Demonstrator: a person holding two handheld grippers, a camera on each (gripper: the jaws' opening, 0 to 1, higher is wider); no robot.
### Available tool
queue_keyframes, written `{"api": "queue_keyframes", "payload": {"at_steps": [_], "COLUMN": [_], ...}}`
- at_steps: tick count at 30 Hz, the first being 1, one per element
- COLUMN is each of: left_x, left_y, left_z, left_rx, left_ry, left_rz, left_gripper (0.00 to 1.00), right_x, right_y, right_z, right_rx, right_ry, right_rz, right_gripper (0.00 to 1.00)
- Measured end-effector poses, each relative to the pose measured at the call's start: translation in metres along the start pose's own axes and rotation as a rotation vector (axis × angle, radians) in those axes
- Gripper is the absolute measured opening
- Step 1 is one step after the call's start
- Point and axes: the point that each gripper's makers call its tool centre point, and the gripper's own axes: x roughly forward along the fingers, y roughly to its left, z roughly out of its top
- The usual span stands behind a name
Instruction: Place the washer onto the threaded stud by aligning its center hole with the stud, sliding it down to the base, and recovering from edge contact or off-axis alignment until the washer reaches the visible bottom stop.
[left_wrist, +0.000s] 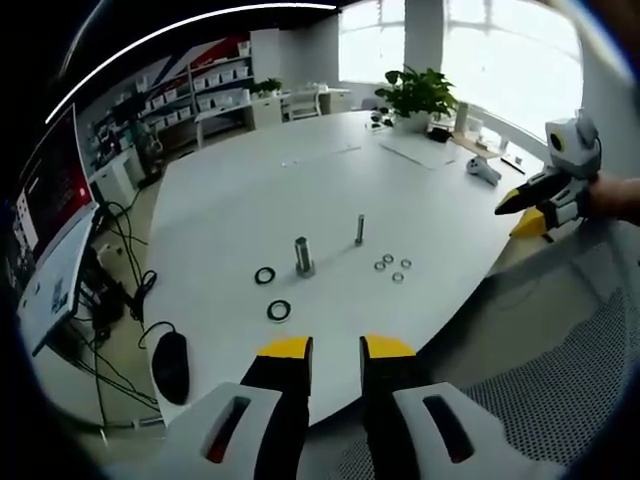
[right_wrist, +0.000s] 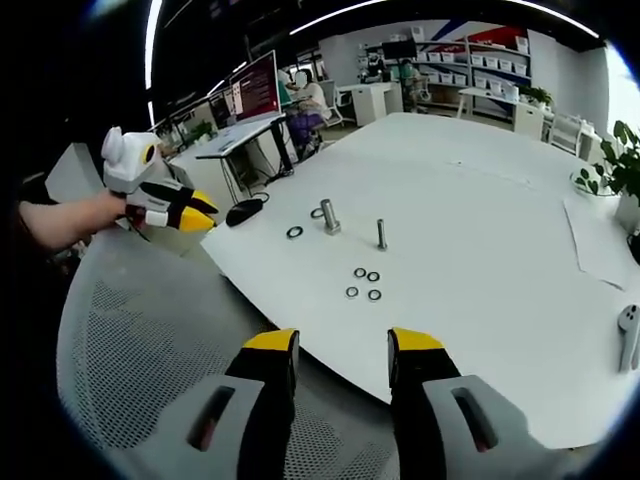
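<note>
White tabletop is carrying everything: four small washers are lying in a cluster just beside the thin stud, which is standing upright with its long axis vertical, and a thicker bolt and two dark rings are sitting at about ten o'clock of it. Right gripper is hanging off the table edge, jaws apart and empty, with the washers dead ahead at twelve o'clock. Left gripper is likewise gaping empty with the stud at twelve and the washers toward one o'clock, so I judge the right the likelier to pick.

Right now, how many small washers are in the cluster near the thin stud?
4: in the right gripper view, two nearer the thin stud, two nearer the camera. None seems hidden.
</note>
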Motion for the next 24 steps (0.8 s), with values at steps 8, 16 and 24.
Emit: {"api": "queue_keyframes", "payload": {"at_steps": [8,16,24], "left_x": [-0.0015,-0.0011,0.0003], "left_y": [0.0014,0.0028,0.0000], "left_z": [0.0021,0.0016,-0.0009], "left_rx": [-0.016,-0.018,0.000], "left_ry": [-0.018,-0.019,0.000], "left_rz": [0.002,0.004,0.004], "left_gripper": [0.17,0.17,0.17], "right_x": [0.0010,0.0008,-0.0005], "right_y": [0.0004,0.0003,0.0010], "right_z": [-0.0035,-0.0036,-0.0011], "right_rx": [-0.004,0.002,0.012], "right_ry": [0.020,0.018,-0.003], "right_rz": [-0.001,0.001,0.010], "right_gripper": [0.38,0.38,0.38]}}
